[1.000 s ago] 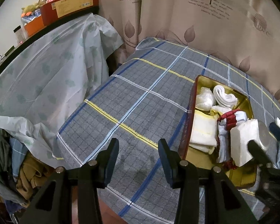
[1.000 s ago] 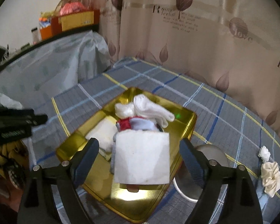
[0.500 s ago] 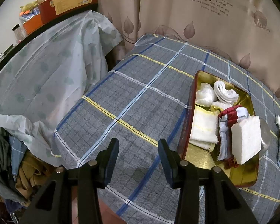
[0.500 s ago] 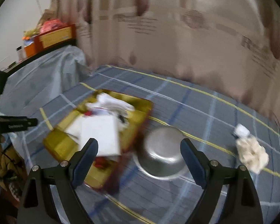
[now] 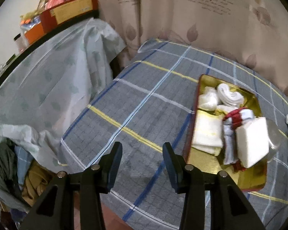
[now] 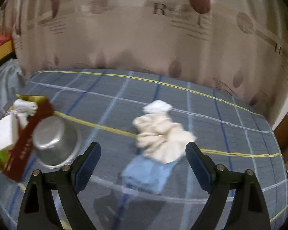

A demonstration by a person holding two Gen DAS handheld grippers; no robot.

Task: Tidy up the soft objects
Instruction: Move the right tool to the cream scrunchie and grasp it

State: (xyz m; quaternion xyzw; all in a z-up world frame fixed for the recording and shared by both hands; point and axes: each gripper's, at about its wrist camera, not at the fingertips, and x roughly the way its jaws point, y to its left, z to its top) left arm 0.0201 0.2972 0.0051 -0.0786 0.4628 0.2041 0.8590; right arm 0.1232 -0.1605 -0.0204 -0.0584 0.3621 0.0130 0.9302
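Nearest in the right wrist view, the right tongs stand spread wide and empty above the checked desk, aimed at what is not yet sorted: a folded light blue cloth lies between the fingers, and a crumpled cream cloth rests partly on its far edge. Just beyond that sits a small white bundle, touching or nearly touching the cream one; blur makes it hard to tell. These three lie well apart from the gold tray, probably because they are the pieces left to gather.

The left tongs hang spread and empty over bare desk, just beside the tray's red outer wall, seemingly waiting. Inside the tray, a folded white towel, a white block, a red-banded bundle and rolled white cloths are packed together. A steel bowl sits upturned against the tray; its contents, if any, are hidden.
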